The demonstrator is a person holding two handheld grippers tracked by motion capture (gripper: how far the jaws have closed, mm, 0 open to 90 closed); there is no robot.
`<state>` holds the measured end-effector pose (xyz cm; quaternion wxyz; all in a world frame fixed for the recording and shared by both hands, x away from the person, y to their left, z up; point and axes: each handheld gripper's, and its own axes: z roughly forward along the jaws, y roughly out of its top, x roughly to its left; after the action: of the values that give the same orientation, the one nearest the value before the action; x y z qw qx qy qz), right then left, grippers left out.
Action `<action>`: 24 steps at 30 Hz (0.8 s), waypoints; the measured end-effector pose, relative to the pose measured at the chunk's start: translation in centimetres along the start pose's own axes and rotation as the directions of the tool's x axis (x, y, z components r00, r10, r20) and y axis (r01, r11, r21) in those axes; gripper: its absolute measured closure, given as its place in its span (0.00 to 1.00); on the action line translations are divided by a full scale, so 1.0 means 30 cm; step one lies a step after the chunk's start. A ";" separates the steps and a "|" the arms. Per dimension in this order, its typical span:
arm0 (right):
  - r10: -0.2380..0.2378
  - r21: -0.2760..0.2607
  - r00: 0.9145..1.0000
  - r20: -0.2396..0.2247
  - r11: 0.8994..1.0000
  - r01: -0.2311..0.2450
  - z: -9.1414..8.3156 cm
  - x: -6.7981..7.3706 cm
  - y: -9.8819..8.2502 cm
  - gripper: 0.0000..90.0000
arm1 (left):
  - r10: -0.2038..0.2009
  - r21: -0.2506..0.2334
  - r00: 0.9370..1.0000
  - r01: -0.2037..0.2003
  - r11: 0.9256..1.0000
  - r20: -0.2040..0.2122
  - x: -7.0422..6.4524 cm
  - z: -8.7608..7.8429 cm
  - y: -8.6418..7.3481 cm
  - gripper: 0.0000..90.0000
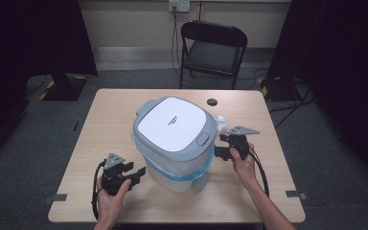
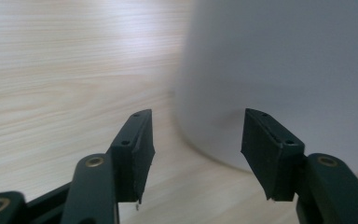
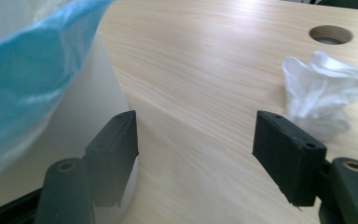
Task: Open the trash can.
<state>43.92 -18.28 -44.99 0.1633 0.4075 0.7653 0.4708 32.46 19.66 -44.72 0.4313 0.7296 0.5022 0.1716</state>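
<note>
High view | left gripper (image 1: 140, 172) jaws apart, empty, beside bin (image 1: 175, 139) | right gripper (image 1: 222, 143) jaws apart, empty

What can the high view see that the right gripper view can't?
The high view takes in the bin's white lid, the black chair behind the table, and both hands, with the left gripper open beside the bin.

The right gripper view gives a close look at the right gripper, its jaws open with nothing between them, and at the folds of the crumpled white plastic.

Both have the bin, its blue-edged bag, the wooden table and the round hole in it.
</note>
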 end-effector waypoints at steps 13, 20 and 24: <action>-0.015 -0.010 0.999 -0.033 1.000 0.015 -0.023 0.066 -0.006 0.66 | -0.019 -0.048 1.000 0.019 0.999 0.000 0.054 0.061 0.039 0.60; -0.067 0.001 0.996 -0.066 0.998 0.068 -0.070 0.137 -0.038 0.68 | -0.016 -0.044 0.999 0.014 0.999 -0.052 0.094 0.093 0.083 0.62; -0.080 0.022 0.994 -0.081 0.996 0.082 -0.091 0.150 -0.047 0.53 | -0.010 -0.035 1.000 0.009 0.999 -0.026 0.121 0.113 0.103 0.60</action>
<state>38.75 -16.71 -44.22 0.1463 0.3592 0.7930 0.4698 38.18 20.93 -44.84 0.4382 0.7172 0.5083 0.1876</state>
